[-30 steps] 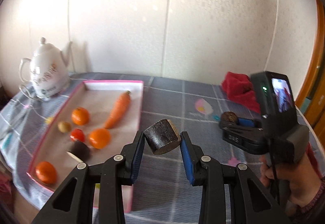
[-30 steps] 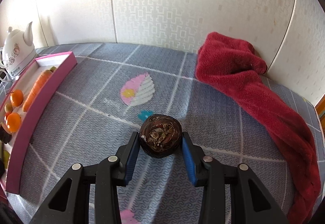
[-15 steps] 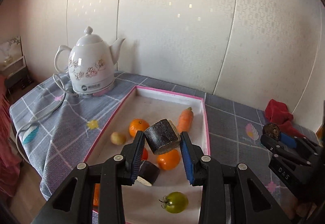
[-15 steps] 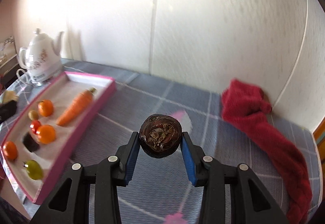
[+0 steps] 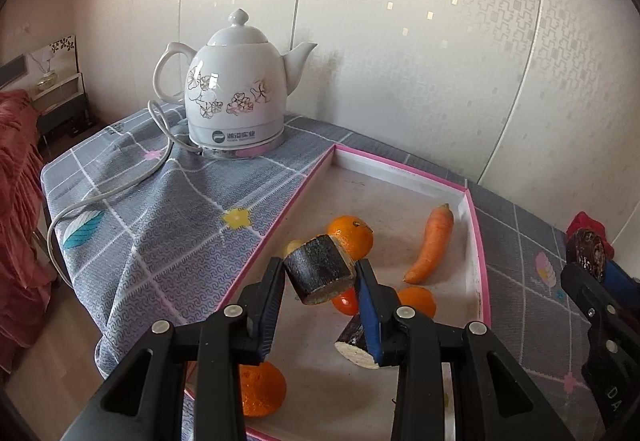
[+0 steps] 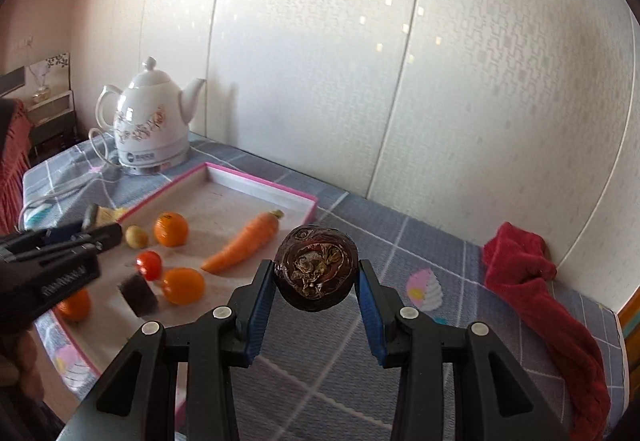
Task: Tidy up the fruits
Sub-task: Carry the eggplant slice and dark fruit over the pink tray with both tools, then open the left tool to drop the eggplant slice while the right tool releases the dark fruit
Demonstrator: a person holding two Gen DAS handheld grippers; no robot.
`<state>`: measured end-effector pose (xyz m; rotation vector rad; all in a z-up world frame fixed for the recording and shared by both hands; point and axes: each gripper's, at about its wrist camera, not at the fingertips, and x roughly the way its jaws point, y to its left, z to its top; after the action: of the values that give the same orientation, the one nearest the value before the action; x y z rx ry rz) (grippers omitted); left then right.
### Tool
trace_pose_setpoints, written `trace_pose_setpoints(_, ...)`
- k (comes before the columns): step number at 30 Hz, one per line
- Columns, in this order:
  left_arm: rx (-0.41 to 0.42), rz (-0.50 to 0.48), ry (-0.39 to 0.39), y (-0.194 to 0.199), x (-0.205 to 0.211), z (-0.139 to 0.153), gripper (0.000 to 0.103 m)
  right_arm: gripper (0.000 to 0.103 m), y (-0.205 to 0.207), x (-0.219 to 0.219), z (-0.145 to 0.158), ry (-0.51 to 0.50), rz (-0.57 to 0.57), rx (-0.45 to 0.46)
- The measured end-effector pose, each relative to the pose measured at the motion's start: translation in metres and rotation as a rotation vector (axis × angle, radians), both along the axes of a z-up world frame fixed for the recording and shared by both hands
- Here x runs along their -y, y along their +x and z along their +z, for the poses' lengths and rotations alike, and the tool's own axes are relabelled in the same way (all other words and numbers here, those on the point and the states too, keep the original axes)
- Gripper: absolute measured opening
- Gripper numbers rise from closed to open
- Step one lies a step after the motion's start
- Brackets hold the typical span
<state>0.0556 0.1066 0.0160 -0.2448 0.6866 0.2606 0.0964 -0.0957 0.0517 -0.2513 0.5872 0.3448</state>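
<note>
My left gripper (image 5: 320, 275) is shut on a dark cut chunk (image 5: 318, 269) and holds it above the pink-rimmed tray (image 5: 476, 241). In the tray lie a carrot (image 5: 430, 245), oranges (image 5: 354, 235), a red tomato (image 5: 346, 303) and another dark chunk (image 5: 354, 345). My right gripper (image 6: 316, 277) is shut on a dark round fruit (image 6: 316, 267) and holds it in the air over the cloth, right of the tray (image 6: 260, 183). The left gripper also shows in the right wrist view (image 6: 92, 231), over the tray's left side.
A white floral kettle (image 5: 236, 97) with a cord stands at the back left of the grey checked tablecloth (image 5: 160, 209). A red towel (image 6: 540, 289) lies at the right by the wall. The table edge drops off at the left.
Both grippers have swung left toward the tray, each still holding its piece. The left one is now lower and closer over the tray; the kettle looms larger.
</note>
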Motion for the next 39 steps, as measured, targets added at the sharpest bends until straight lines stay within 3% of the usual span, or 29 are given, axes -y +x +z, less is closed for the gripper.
trace_pose_setpoints(7,-0.002,0.011,0.012,-0.001,-0.001,0.0,0.036,0.041,-0.013,-0.017,0.011,0.009,0.026,0.032)
trace_pose_setpoints(30,-0.047,0.049,0.003,0.005,-0.011,-0.01,0.036,0.041,-0.008,-0.034,0.013,0.012,0.057,0.005)
trace_pose_setpoints(39,-0.043,0.058,0.02,0.003,-0.009,-0.007,0.036,0.041,0.009,-0.038,-0.003,0.04,0.049,-0.101)
